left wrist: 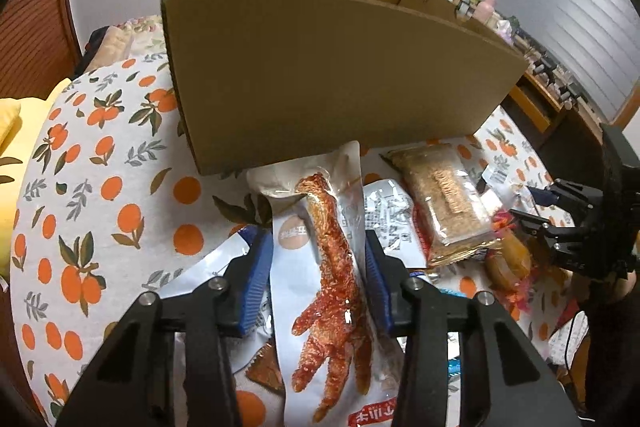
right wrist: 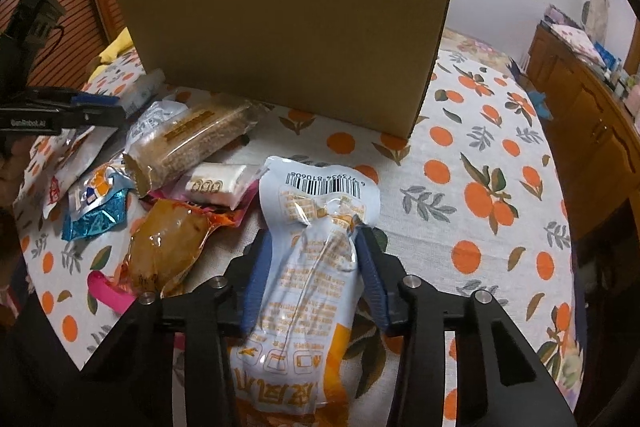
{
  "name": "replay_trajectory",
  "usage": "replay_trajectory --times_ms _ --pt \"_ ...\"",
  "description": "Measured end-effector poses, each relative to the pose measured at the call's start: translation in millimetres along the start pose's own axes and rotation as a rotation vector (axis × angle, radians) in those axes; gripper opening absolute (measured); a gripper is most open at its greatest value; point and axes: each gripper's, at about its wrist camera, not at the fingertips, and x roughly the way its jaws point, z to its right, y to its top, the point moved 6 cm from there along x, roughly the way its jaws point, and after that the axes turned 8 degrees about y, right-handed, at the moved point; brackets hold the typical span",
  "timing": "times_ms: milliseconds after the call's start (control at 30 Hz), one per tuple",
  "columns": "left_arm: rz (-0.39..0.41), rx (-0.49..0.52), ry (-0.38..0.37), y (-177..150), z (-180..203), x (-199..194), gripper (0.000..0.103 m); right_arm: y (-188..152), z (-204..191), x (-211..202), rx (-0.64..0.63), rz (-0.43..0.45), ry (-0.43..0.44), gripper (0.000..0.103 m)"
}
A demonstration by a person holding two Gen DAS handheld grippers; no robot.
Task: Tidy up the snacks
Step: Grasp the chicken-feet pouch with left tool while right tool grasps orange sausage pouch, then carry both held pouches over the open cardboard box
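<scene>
A pale packet printed with a red chicken foot (left wrist: 328, 267) stands between the blue pads of my left gripper (left wrist: 316, 233), which is shut on its sides. Its top edge reaches the front wall of a tall open cardboard box (left wrist: 320, 75). In the right wrist view my right gripper (right wrist: 314, 235) is shut on a white and orange packet with a barcode (right wrist: 316, 259), crumpling its middle. The box (right wrist: 288, 39) stands just behind. The right gripper (left wrist: 560, 227) also shows at the edge of the left wrist view, and the left gripper (right wrist: 80, 107) at the far left of the right wrist view.
Several loose snacks lie on the orange-print tablecloth (right wrist: 480, 167) between the grippers: a long cracker bar packet (right wrist: 192, 143), a white candy packet (right wrist: 218, 185), a brown sealed packet (right wrist: 160, 247), a blue foil one (right wrist: 96, 219). A wooden sideboard (right wrist: 580, 107) stands at the right.
</scene>
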Motion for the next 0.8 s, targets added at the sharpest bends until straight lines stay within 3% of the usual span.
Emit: replay_trajectory --times_ms 567,800 --pt "0.216 0.010 -0.030 15 13 -54 0.043 15 -16 -41 -0.017 0.191 -0.005 0.042" --pt "0.254 0.027 -0.030 27 22 -71 0.043 27 -23 -54 -0.039 0.245 0.000 0.042"
